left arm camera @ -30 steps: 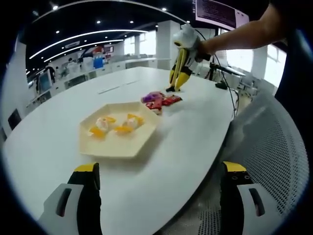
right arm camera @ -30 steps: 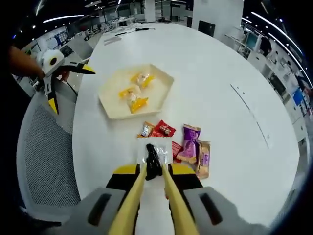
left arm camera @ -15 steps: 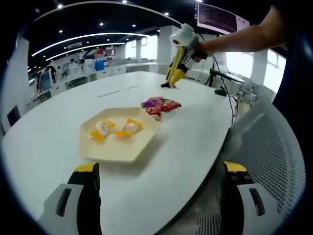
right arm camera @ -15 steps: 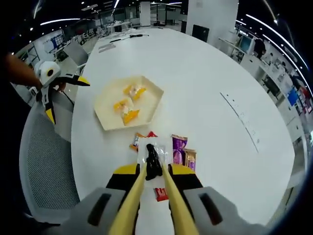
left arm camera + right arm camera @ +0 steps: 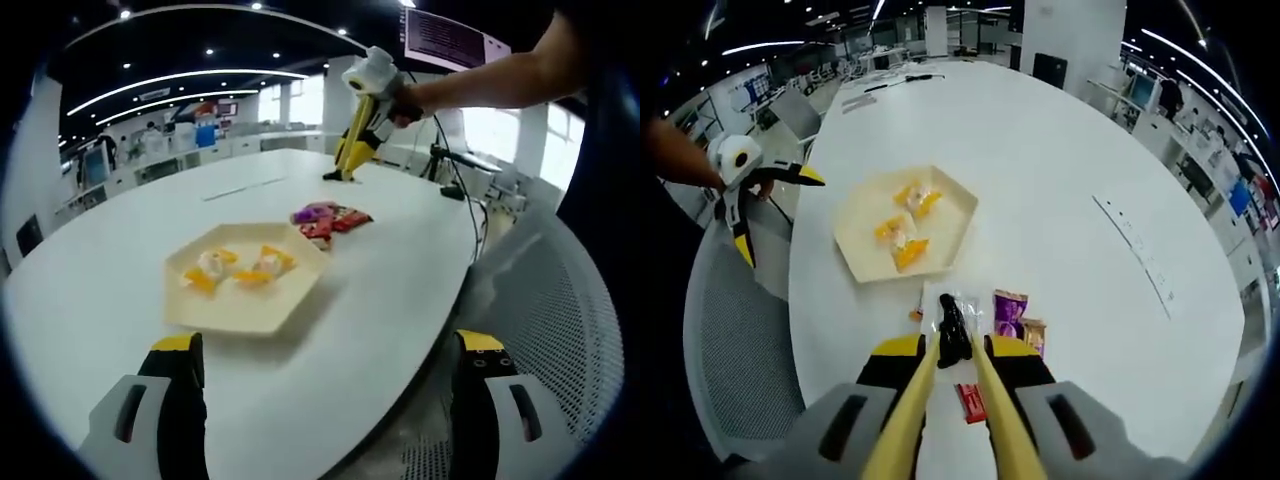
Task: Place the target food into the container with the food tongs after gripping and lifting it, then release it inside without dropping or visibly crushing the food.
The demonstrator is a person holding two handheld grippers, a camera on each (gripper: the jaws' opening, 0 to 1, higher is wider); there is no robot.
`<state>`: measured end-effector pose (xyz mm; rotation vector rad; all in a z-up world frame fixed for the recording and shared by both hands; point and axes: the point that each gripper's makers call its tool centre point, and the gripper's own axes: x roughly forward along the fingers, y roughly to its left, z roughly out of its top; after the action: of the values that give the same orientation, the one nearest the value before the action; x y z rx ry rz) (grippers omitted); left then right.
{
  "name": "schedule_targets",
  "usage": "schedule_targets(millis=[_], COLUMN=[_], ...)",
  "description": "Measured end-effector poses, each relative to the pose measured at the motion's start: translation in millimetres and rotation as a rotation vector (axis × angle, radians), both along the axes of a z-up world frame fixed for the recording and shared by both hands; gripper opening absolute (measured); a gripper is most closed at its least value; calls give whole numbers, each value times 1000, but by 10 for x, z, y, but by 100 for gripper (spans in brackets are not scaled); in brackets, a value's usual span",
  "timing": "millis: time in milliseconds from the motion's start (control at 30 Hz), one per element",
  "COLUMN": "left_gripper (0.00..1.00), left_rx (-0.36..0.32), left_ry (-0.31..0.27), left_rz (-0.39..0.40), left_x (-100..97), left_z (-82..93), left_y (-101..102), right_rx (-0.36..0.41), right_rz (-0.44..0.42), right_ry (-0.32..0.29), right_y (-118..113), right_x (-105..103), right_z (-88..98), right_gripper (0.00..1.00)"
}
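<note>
Right gripper (image 5: pixel 954 345) grips yellow tongs (image 5: pixel 952 340) clamped on a clear wrapped snack (image 5: pixel 948 315), above scattered snack packets (image 5: pixel 1010 310); hexagonal tray (image 5: pixel 865 240) ahead. Left gripper (image 5: pixel 320 395) wide open, empty.

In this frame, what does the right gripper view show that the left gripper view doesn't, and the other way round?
Right gripper view: a clear-wrapped dark snack pinched at the tip of the yellow food tongs, close enough to read. Left gripper view: a dark overhead screen and bright windows. Both: the cream hexagonal tray of orange-and-white foods, the loose snack packets, the white oval table and a grey mesh chair.
</note>
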<state>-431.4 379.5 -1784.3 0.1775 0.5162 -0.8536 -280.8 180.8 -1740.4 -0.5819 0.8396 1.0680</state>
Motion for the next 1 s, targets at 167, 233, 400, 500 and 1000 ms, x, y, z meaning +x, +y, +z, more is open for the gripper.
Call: schedule_targets(millis=[167,233,400,500,1000], left_gripper=[99,99,99,99,99], left_rx=[-13,-17,-8,-14,-22], left_ry=[-5,-6,-13,-14,-28], left_rz=[-10,-7,-17,-10,-2], left_x=[-14,-10,-22,-10,-6], left_z=[26,36,34,46,88], left_y=[-33,-31,-40,-30,-27], right_rx=[3,-5,-8,-3,22], right_rz=[5,11,17,26,101], right_ry=[4,-1,-1,1,-2], right_y=[103,142,268,367,1042], right_x=[11,22,36,35,-48], right_z=[3,0,1,7,81], right_gripper=[21,21,21,21,21])
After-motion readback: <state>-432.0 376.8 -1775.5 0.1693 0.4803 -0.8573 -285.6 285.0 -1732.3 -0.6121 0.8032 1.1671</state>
